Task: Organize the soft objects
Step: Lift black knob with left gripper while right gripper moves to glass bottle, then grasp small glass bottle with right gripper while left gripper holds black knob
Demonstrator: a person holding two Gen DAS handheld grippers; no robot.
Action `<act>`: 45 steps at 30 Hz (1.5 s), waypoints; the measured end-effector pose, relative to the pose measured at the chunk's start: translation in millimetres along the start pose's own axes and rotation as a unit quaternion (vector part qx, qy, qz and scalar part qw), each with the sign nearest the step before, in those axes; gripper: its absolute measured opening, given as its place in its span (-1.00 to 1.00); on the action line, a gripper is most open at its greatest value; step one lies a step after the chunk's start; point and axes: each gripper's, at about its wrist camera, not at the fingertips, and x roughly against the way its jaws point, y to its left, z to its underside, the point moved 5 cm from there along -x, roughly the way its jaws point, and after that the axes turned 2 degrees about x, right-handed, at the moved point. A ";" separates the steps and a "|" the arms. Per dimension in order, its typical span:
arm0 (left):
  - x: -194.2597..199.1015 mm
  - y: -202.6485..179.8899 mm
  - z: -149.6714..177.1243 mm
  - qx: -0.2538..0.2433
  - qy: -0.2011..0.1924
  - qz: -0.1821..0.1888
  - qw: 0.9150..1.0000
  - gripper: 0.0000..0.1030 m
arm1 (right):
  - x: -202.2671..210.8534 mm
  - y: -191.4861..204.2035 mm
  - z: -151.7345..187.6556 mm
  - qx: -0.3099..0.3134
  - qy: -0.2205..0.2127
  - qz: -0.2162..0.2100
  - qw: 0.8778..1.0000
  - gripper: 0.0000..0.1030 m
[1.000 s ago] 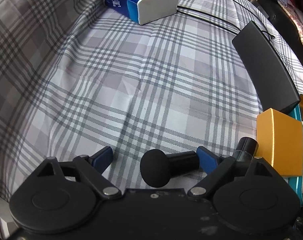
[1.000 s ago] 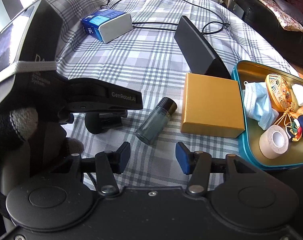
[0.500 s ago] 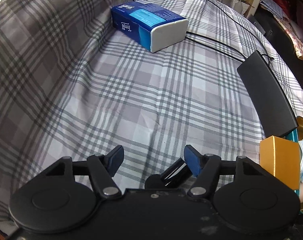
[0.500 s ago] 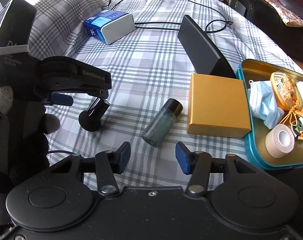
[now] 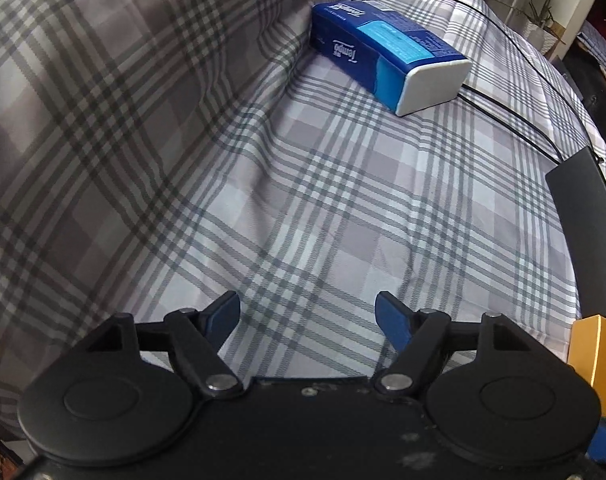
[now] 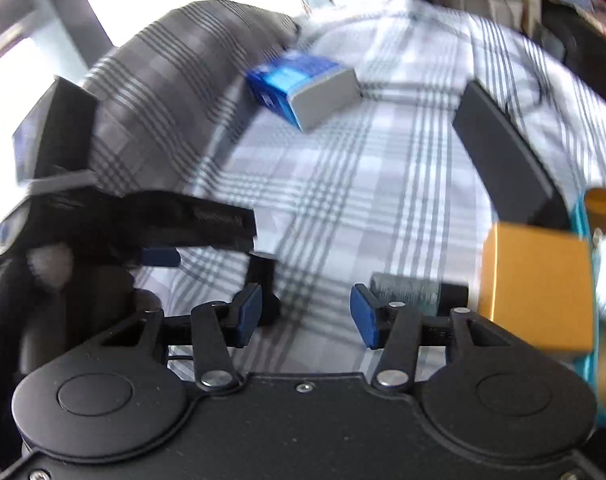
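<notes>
A plaid-covered bed (image 5: 343,208) carries everything. The tissue pack (image 5: 387,68), the likeliest soft thing, lies far up by the raised fold, well apart from both grippers. A reach appears to be in hand. The left gripper (image 5: 307,318) and right gripper (image 6: 305,312) are held with jaws spread, nothing between them. Next, the pack would need straddling before closing.

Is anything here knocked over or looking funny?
Yes. The small bottle lies on its side on the plaid cloth, beside the gold box. A black round-headed piece sits loose near it. The right view is blurry, so finer detail is unclear.
</notes>
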 end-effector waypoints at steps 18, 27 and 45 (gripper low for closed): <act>-5.7 24.2 22.0 0.004 0.020 -0.018 1.000 0.46 | -9.8 -37.8 9.6 -0.082 0.036 0.126 0.988 0.07; -4.9 22.9 26.1 -0.003 0.022 -0.016 1.000 0.48 | -29.4 -50.1 8.3 -0.133 0.060 0.130 0.981 0.13; -5.2 20.8 26.7 -0.015 0.026 -0.018 0.999 0.50 | -47.3 -55.4 -5.1 -0.216 0.061 0.065 0.972 0.14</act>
